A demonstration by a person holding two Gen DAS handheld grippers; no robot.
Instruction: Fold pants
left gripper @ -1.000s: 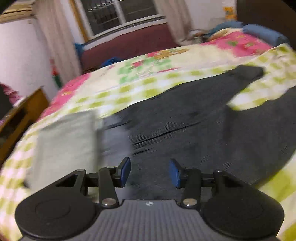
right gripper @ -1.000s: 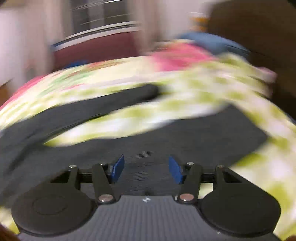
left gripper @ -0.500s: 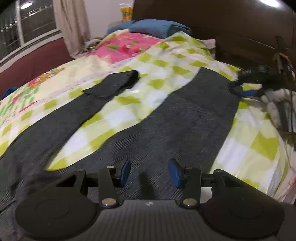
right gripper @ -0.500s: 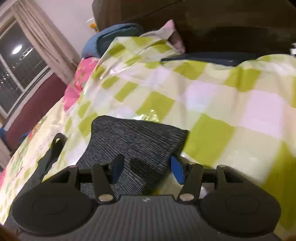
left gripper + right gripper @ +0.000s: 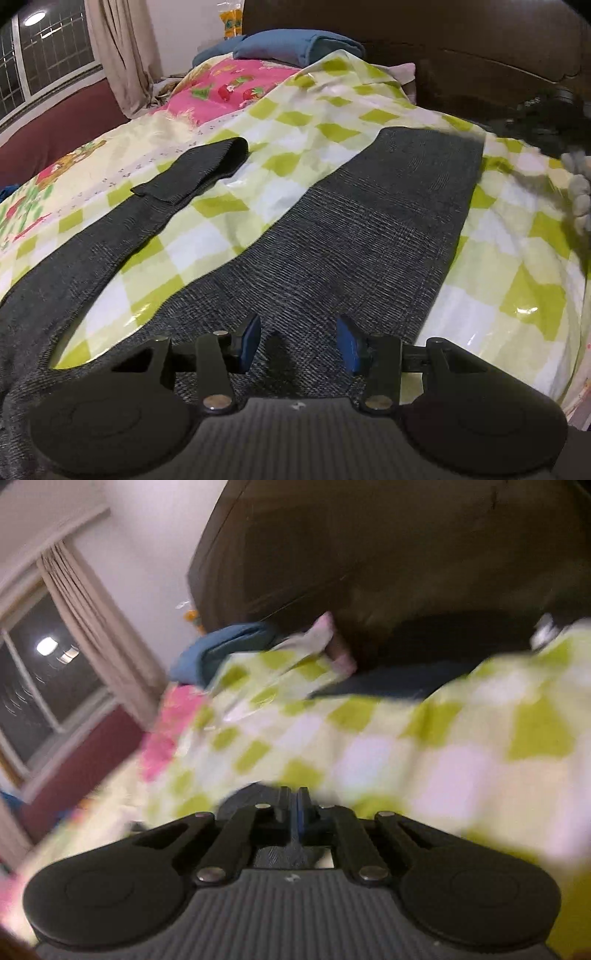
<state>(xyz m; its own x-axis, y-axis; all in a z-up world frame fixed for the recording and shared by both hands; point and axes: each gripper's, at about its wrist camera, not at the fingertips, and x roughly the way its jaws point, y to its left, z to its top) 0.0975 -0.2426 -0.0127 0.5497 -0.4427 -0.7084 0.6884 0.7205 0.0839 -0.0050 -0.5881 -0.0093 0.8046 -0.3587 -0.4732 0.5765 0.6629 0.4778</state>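
No brand, label or readable writing shows in either view; a yellow packet (image 5: pixel 232 23) on the far side of the bed carries print too small to make out. The dark grey pants (image 5: pixel 332 258) lie spread flat on a green-and-white checked sheet (image 5: pixel 517 258) covering the bed, their long axis running away from the left wrist camera toward the dark wooden headboard (image 5: pixel 443 37). The two legs fan apart in a V: the right one reaches up toward the headboard with a straight hem, while the left one angles off to the upper left and has its cuff end (image 5: pixel 207 166) folded back on itself. The left tool (image 5: pixel 298 343) hovers just above the cloth near the crotch, its blue pads wide apart and holding nothing. The right tool (image 5: pixel 297 814), seen in a motion-blurred view, has its pads pressed together with a fold of the dark grey fabric pinched between them. Blue folded bedding (image 5: pixel 295 44) and a pink strawberry-print cover (image 5: pixel 229 88) lie near the headboard.
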